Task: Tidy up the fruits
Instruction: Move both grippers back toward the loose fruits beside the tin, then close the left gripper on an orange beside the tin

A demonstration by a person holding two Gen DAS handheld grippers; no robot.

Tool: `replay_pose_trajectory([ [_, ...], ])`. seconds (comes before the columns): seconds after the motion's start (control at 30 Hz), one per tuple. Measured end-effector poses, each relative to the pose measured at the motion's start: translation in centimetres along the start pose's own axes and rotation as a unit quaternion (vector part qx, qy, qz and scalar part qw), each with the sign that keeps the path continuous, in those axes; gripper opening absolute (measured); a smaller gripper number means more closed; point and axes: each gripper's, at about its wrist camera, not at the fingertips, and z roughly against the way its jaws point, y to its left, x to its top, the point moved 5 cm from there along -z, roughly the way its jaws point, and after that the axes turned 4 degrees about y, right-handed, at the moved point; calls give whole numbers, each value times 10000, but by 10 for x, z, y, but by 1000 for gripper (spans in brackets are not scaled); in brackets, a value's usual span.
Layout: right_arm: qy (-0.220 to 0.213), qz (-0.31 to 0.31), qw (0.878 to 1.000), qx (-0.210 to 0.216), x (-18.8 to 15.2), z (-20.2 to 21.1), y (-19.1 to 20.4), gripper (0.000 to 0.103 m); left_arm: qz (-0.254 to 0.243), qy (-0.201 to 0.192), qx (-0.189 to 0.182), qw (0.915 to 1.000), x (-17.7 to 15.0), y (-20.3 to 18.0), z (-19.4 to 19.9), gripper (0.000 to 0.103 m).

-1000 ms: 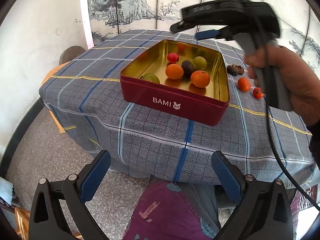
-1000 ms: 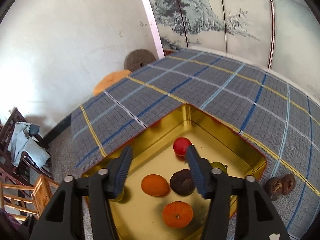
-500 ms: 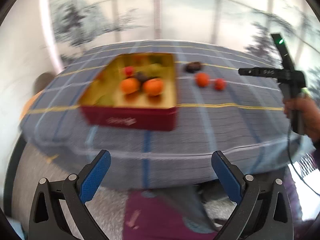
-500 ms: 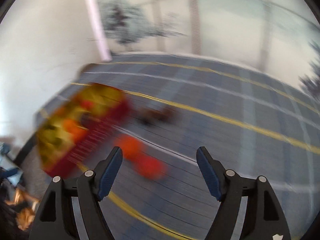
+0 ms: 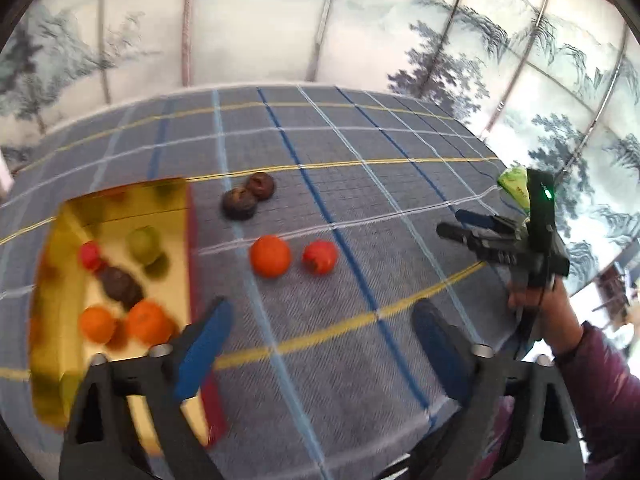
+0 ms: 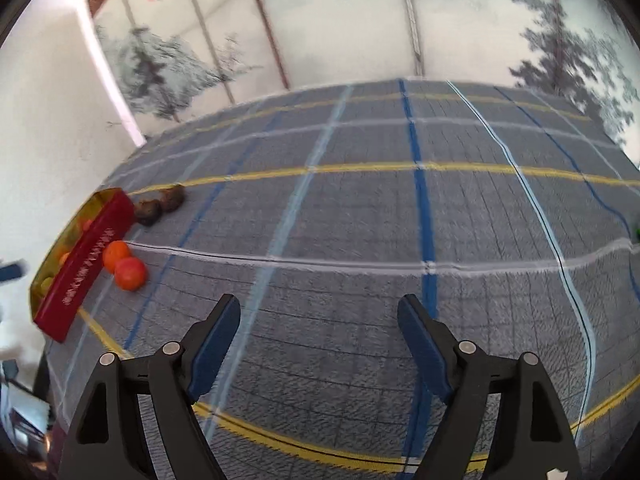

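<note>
Fruits on the cloth: an orange [image 5: 269, 256] and a red fruit [image 5: 319, 256] lie side by side just right of the tin; two dark wrinkled fruits [image 5: 248, 196] touch each other farther back.
Fruits in the tin: two orange ones, a dark one, a small red one and a green one sit on the gold floor.
Tin [image 6: 86, 256]: red outside, gold inside, open-topped, near the desk's left edge; white lettering runs along its side, too blurred to read.
Left claw [image 5: 320, 344]: jaws closing, nothing between the blue pads, hanging above the cloth in front of the loose fruit.
Right claw [image 6: 320, 340]: jaws opening, nothing between them, over bare cloth well right of the fruit; a hand [image 5: 548, 312] in a purple sleeve carries it.
Open room: a wide stretch of cloth right of the fruit lies free to the desk's right edge.
Desk [image 6: 360, 216]: covered in grey plaid cloth with blue, white and yellow lines.
Room: painted panels of ink trees stand behind; a white wall at left.
</note>
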Motion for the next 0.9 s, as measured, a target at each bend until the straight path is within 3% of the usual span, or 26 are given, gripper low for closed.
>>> replay_pose_trajectory([
  [0.17,-99,245,9995,173,-4,6,10,85,22,305,203,9993,26,15,-35,66],
  [0.5,-252,288,9982,453,-5,11,13,88,850,709,152,9937,41,43,-82,66],
  [0.63,-299,291,9978,518,-5,13,13,89,603,735,469,9944,36,37,-93,64],
  [0.9,-307,289,9977,527,-5,14,13,93,705,740,577,9931,37,40,-91,59],
])
